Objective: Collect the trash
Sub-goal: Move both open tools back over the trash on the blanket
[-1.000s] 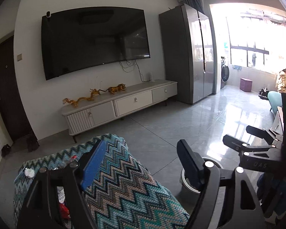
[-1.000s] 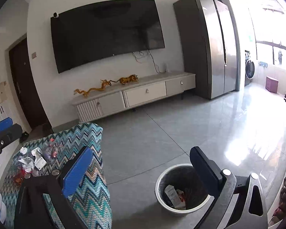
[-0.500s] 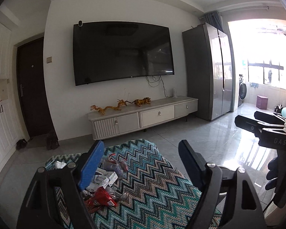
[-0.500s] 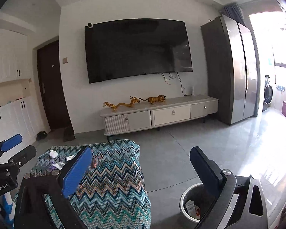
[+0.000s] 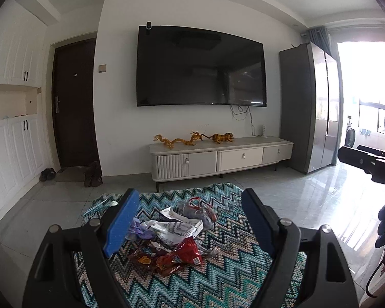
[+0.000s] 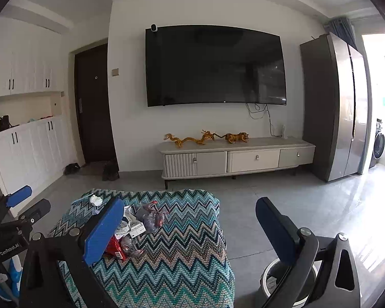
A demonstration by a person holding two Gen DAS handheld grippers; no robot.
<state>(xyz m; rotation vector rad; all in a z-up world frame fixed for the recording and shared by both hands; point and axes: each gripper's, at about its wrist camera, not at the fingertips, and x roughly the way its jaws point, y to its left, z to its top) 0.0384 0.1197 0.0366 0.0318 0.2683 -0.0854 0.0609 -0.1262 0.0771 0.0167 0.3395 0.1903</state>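
A pile of trash lies on a zigzag-patterned cloth-covered table (image 5: 218, 277): a red wrapper (image 5: 182, 255), a white printed wrapper (image 5: 177, 228), a clear bag with red bits (image 5: 197, 210) and a purple scrap (image 5: 138, 231). My left gripper (image 5: 190, 220) is open and empty, held above and in front of the pile. My right gripper (image 6: 190, 228) is open and empty over the table's right part (image 6: 182, 256); the pile (image 6: 138, 223) sits by its left finger. The white trash bin (image 6: 274, 279) stands on the floor at lower right, partly hidden behind the right finger.
A TV cabinet (image 5: 218, 157) with golden figurines stands under a wall TV (image 5: 200, 66). A tall grey fridge (image 5: 310, 107) is at right, white cupboards (image 5: 10, 138) and a dark door at left. Grey tile floor surrounds the table.
Both views have swung up and left, from the floor and bin towards the table. The trash pile has come into the middle of the left view. Both grippers stayed open.
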